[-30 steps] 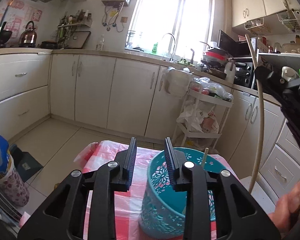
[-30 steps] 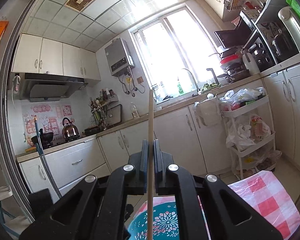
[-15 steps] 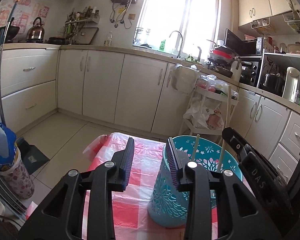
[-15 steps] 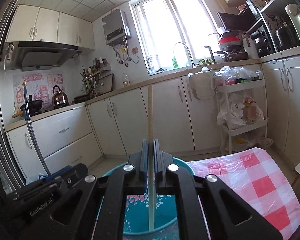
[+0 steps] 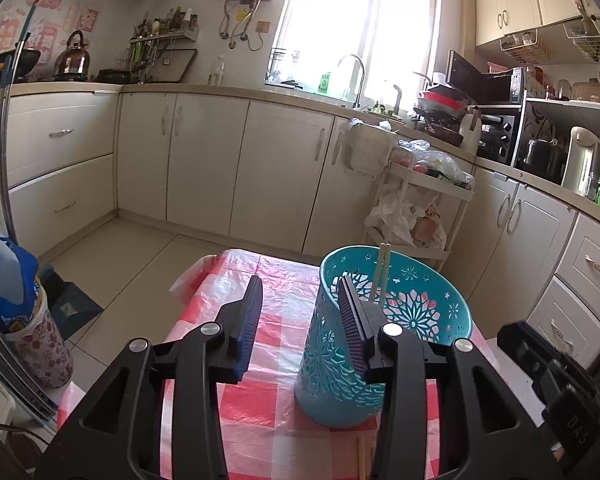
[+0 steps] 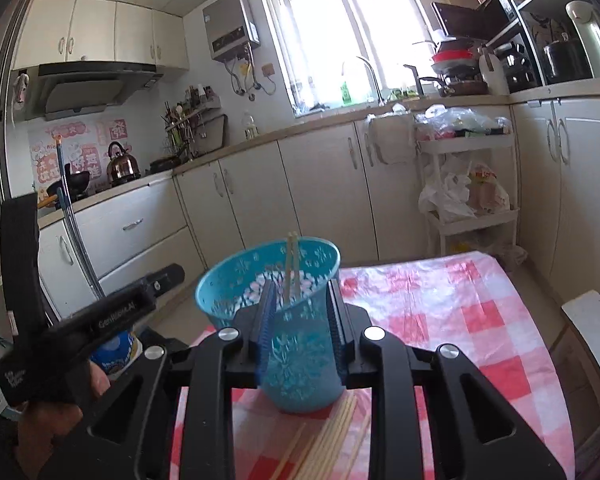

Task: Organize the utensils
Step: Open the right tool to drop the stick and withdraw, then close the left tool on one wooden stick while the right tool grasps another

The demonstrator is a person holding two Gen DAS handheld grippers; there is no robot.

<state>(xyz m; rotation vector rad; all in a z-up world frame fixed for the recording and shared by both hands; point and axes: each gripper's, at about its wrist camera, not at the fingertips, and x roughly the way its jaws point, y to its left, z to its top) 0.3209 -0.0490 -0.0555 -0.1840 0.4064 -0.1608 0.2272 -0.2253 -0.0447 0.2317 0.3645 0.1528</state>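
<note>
A teal cut-out holder [image 5: 384,332] [image 6: 284,280] stands on the red-checked tablecloth [image 5: 284,280]. Two pale chopsticks [image 6: 292,264] [image 5: 382,272] lean inside it. My right gripper [image 6: 302,320] hovers just in front of the holder, its jaws opening, the pads pressing on nothing. Several loose chopsticks [image 6: 332,440] lie on the cloth below it. My left gripper [image 5: 300,316] is at the holder's left side with its jaws opening. Only cloth and the holder's edge show between its fingers. A hand [image 6: 60,400] carries it in the right wrist view.
Cream cabinets [image 5: 204,168] line the far wall. A white trolley [image 5: 420,208] with bags stands beyond the table. A blue bag in a floral bin [image 5: 16,300] sits at the left. A white seat edge [image 6: 592,320] is at the right.
My right gripper sank to the holder and opened, letting its chopstick drop in beside the other one. My left gripper shifted left of the holder and its jaws widened slightly.
</note>
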